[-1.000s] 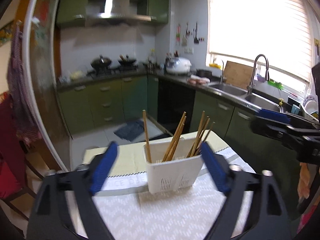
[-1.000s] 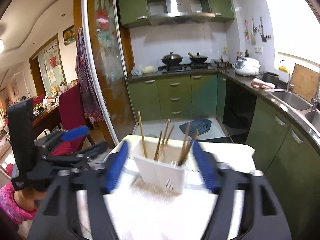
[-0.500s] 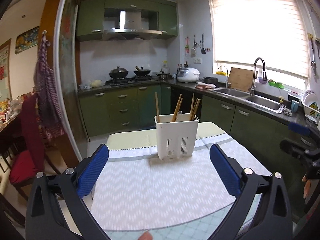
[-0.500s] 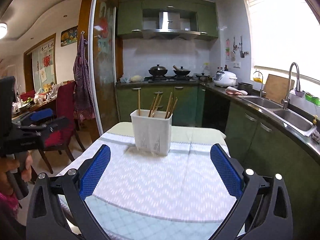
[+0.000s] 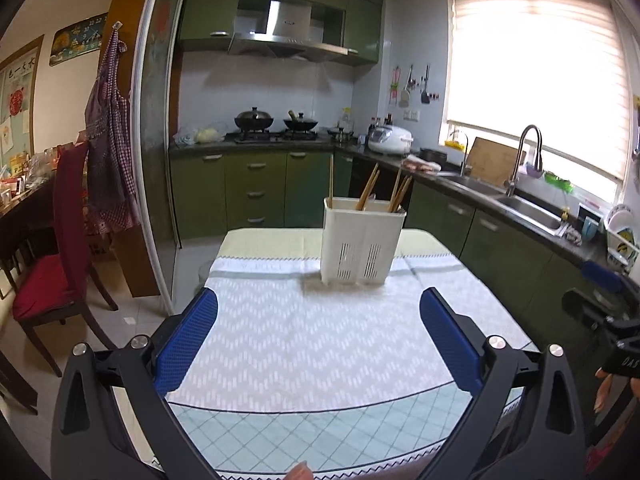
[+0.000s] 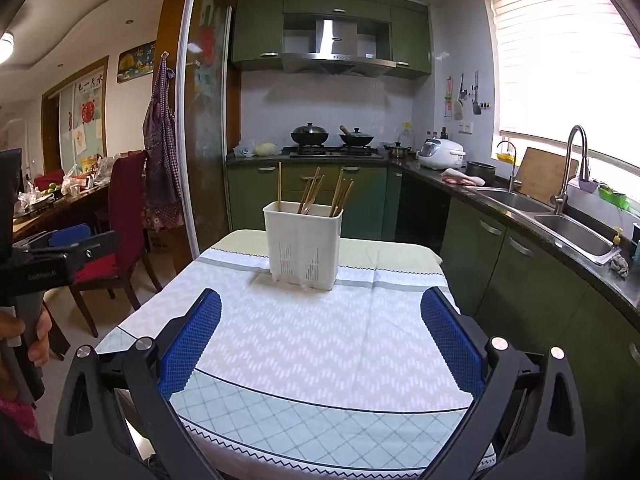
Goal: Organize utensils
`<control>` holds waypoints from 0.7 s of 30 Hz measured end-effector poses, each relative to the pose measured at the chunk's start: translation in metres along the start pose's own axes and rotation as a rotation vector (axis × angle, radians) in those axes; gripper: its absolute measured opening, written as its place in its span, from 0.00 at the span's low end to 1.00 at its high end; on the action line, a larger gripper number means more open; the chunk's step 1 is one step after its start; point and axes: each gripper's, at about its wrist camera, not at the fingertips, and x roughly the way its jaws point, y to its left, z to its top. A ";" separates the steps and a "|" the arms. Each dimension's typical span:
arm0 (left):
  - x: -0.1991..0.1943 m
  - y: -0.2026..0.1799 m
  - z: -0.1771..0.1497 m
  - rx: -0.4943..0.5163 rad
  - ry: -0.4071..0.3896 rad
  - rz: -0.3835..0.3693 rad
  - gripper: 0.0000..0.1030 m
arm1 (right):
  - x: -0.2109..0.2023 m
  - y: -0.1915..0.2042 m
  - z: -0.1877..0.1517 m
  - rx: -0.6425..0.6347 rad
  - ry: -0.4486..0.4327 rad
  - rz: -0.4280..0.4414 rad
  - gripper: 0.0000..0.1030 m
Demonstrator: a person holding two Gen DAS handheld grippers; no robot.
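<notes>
A white slotted utensil holder (image 5: 362,240) stands upright at the far part of the table and holds several wooden chopsticks (image 5: 368,192). It also shows in the right wrist view (image 6: 303,244) with the chopsticks (image 6: 310,196). My left gripper (image 5: 318,320) is open and empty, well back from the holder over the near part of the table. My right gripper (image 6: 320,320) is open and empty, also back from the holder. The other gripper shows at the right edge of the left view (image 5: 604,300) and at the left edge of the right view (image 6: 48,256).
The table (image 5: 312,344) has a white chevron cloth with a blue checked near border. Green kitchen cabinets (image 5: 256,192) and a counter with a sink (image 5: 528,212) run behind and to the right. A red chair (image 5: 56,272) and a dining table stand at the left.
Both grippers have pulled back from the holder toward the near table edge. The holder now looks smaller and farther away. Both stay open and empty.
</notes>
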 end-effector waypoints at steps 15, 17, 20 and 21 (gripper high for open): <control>0.012 -0.008 0.000 0.019 0.037 -0.021 0.93 | 0.015 -0.007 0.008 0.018 0.028 0.016 0.96; 0.012 -0.009 0.000 0.024 0.038 -0.026 0.93 | 0.016 -0.008 0.009 0.022 0.029 0.020 0.96; 0.012 -0.010 0.001 0.025 0.039 -0.025 0.93 | 0.019 -0.010 0.011 0.025 0.031 0.020 0.96; 0.012 -0.009 0.001 0.022 0.041 -0.027 0.93 | 0.019 -0.010 0.011 0.025 0.031 0.023 0.96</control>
